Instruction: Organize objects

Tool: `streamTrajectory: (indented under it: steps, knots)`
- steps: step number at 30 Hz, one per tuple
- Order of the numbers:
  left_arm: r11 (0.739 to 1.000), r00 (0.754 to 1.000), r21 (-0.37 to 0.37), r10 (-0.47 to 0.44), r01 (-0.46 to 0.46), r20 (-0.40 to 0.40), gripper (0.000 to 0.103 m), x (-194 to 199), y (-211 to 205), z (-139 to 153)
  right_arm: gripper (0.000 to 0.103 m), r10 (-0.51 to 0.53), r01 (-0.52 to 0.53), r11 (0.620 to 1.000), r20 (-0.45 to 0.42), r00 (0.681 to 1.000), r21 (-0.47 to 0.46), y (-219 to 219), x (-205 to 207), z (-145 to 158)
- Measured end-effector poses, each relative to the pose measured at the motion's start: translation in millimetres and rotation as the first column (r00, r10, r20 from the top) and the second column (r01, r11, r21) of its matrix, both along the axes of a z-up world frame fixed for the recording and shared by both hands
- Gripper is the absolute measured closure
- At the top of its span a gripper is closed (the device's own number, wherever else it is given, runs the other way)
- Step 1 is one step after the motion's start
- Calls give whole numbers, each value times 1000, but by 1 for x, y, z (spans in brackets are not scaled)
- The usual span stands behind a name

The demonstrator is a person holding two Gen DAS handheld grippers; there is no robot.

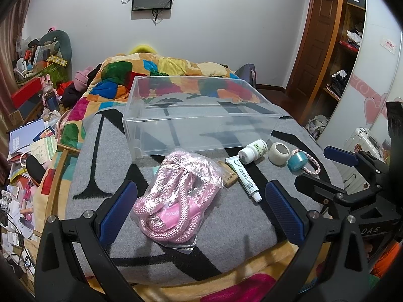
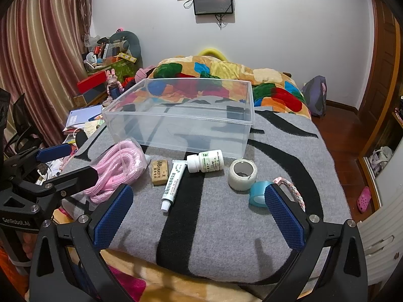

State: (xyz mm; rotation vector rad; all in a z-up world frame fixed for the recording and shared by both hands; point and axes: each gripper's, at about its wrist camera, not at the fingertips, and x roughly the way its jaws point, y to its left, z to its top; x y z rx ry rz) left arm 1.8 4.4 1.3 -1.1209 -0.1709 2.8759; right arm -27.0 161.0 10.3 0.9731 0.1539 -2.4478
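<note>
A clear plastic bin [image 1: 201, 123] [image 2: 181, 125] stands empty on the grey blanket. In front of it lie a bagged pink rope [image 1: 173, 196] [image 2: 118, 168], a tan eraser [image 2: 159, 172], a white ointment tube [image 1: 245, 180] [image 2: 172, 183], a white pill bottle [image 1: 253, 151] [image 2: 205, 161], a white tape roll [image 1: 278, 153] [image 2: 242, 173], a blue tape roll [image 1: 297, 161] [image 2: 259, 195] and a braided bracelet [image 1: 312, 162] [image 2: 289, 186]. My left gripper [image 1: 199, 201] is open, its fingers on either side of the rope bag. My right gripper [image 2: 199, 206] is open and empty, near the tube.
The grey blanket [image 2: 226, 226] covers the foot of a bed with a colourful quilt [image 2: 226, 75] behind the bin. A cluttered desk and floor [image 1: 30, 151] lie to the left. A wardrobe [image 1: 352, 63] and door stand to the right.
</note>
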Motion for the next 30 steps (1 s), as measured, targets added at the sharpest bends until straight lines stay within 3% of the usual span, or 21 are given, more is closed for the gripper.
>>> streamTrajectory:
  steps: [30]
  knots:
    - [1000, 1000, -1, 0, 0, 0, 0, 0, 1, 0, 0, -5, 5, 1000, 6, 1000, -5, 1, 1, -1]
